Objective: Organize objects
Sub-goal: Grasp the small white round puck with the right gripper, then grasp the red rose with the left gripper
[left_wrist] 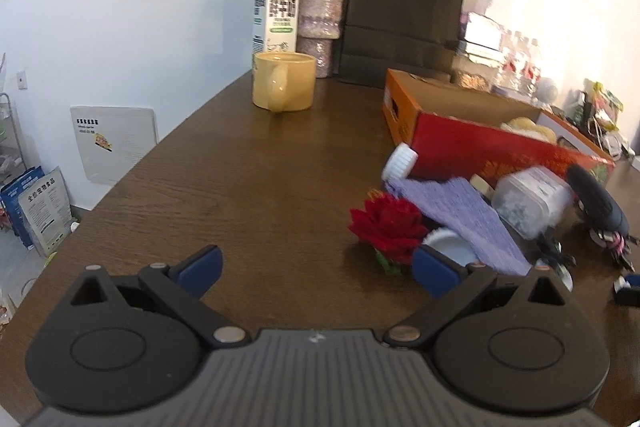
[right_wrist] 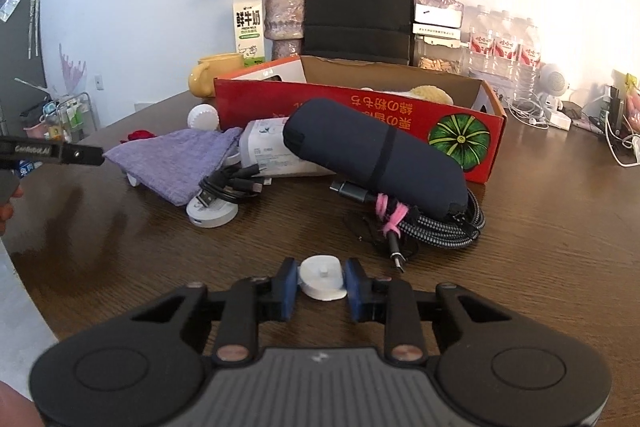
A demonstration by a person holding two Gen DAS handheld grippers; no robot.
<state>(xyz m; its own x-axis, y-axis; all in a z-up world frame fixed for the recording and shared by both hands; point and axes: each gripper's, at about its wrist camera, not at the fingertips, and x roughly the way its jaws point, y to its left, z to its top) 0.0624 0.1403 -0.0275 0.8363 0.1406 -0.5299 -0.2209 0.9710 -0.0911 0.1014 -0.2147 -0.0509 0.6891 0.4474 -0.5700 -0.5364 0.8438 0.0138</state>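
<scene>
- Dark brown wooden table point(right_wrist: 540, 247) carries everything.
- Red cardboard box point(right_wrist: 360, 107) lies mid-table.
- Yellow mug point(left_wrist: 283, 81), milk carton point(left_wrist: 276, 13), black paper bag point(left_wrist: 404, 15) stand behind the box.
- Purple cloth point(right_wrist: 176, 157), braided cable point(right_wrist: 440, 227) lie before it.

One red box point(right_wrist: 360, 111) on the table point(right_wrist: 540, 247). One purple cloth point(right_wrist: 176, 159), one dark pouch point(right_wrist: 372, 151), two cable bundles point(right_wrist: 436, 223) point(right_wrist: 232, 187), one red rose point(left_wrist: 386, 223), one yellow mug point(left_wrist: 284, 81), one milk carton point(right_wrist: 248, 25), one black bag point(right_wrist: 358, 5), three water bottles point(right_wrist: 504, 47).
</scene>
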